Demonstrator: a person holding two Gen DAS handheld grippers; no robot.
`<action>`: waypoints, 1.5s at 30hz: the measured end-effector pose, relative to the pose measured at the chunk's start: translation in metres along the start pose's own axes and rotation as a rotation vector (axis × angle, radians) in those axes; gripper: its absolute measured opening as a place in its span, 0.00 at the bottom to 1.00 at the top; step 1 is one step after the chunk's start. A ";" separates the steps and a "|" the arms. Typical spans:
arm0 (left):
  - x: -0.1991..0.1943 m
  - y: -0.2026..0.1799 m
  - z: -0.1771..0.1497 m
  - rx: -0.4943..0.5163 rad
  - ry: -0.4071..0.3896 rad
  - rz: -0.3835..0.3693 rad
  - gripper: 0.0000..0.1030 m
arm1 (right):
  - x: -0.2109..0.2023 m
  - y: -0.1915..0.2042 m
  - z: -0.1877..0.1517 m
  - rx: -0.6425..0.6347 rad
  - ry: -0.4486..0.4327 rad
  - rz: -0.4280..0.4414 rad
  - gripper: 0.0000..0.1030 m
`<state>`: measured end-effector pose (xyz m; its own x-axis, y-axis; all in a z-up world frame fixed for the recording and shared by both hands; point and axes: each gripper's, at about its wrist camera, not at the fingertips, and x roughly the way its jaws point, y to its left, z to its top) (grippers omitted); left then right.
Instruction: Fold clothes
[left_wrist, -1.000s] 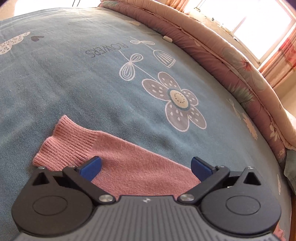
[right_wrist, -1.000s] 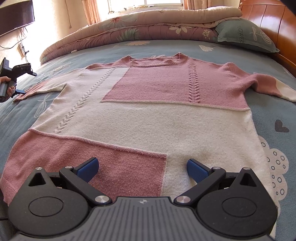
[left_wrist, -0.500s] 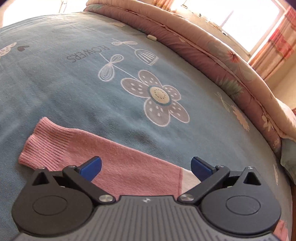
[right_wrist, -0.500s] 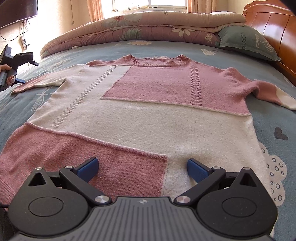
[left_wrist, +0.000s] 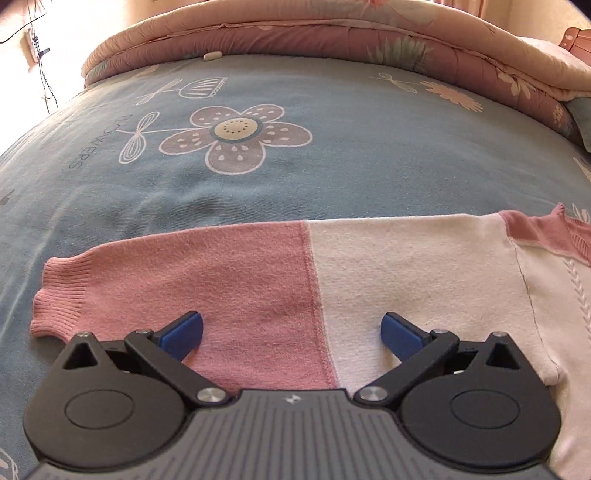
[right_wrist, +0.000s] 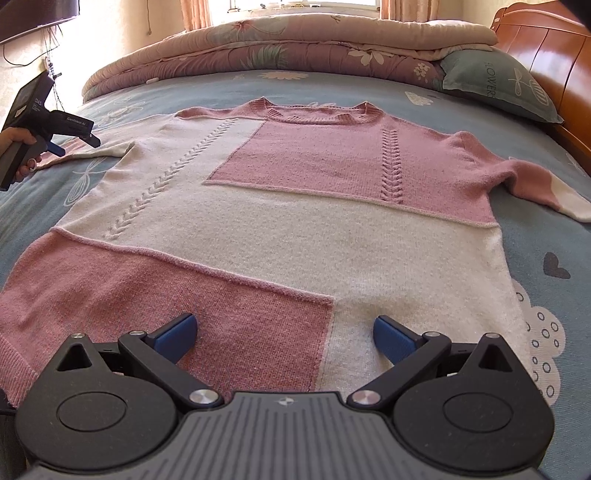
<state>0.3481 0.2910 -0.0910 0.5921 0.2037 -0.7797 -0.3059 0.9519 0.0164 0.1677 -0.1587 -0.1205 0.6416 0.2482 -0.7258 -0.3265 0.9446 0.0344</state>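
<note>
A blue-grey cotton bedsheet printed with pale flowers (right_wrist: 424, 86) is covered across its middle by a pink-and-cream colour-block knitted sweater (right_wrist: 295, 229), which is laid flat and face up, neckline toward 12 o'clock and hem toward 6 o'clock in the right wrist view. No fold is seen in the body; both sleeves are stretched outward, one toward 9 o'clock and one toward 3 o'clock. The task is therefore judged to be at its very start: spreading appears done, while sleeve folds and body folds all remain.

At 12 o'clock a rolled floral quilt in pink and beige (right_wrist: 295, 40) is lain along the bed's far edge, and at 2 o'clock a grey-green pillow (right_wrist: 495, 85) is propped beside a brown wooden headboard (right_wrist: 546, 59).

In the left wrist view the pink ribbed-cuff sleeve (left_wrist: 207, 273) is seen directly ahead, its cuff at 9 o'clock. The left gripper (left_wrist: 291, 332) is held over it with blue fingers spread wide, nothing between them. The right gripper (right_wrist: 284, 332) is likewise spread and empty, poised above the hem.

Writing is read as follows: "FLOWERS" is printed on the sheet at 9 o'clock in the left wrist view, and partly on the pillow. On the left gripper's body, seen at 9 o'clock in the right wrist view, "DAS" and what looks like "GenRobot.AI" are made out.
</note>
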 end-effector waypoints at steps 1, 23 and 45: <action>-0.008 -0.003 0.002 -0.006 -0.024 -0.003 0.99 | -0.001 0.000 0.000 -0.001 0.003 0.000 1.00; -0.079 -0.189 -0.102 0.234 0.168 -0.600 0.99 | -0.004 0.001 0.000 -0.013 0.032 0.007 1.00; -0.089 -0.144 -0.101 -0.036 0.182 -0.526 0.99 | -0.005 0.003 -0.001 -0.021 0.050 0.011 1.00</action>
<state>0.2640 0.1127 -0.0867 0.5343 -0.3424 -0.7729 -0.0315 0.9056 -0.4229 0.1629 -0.1577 -0.1169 0.6024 0.2467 -0.7591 -0.3482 0.9370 0.0282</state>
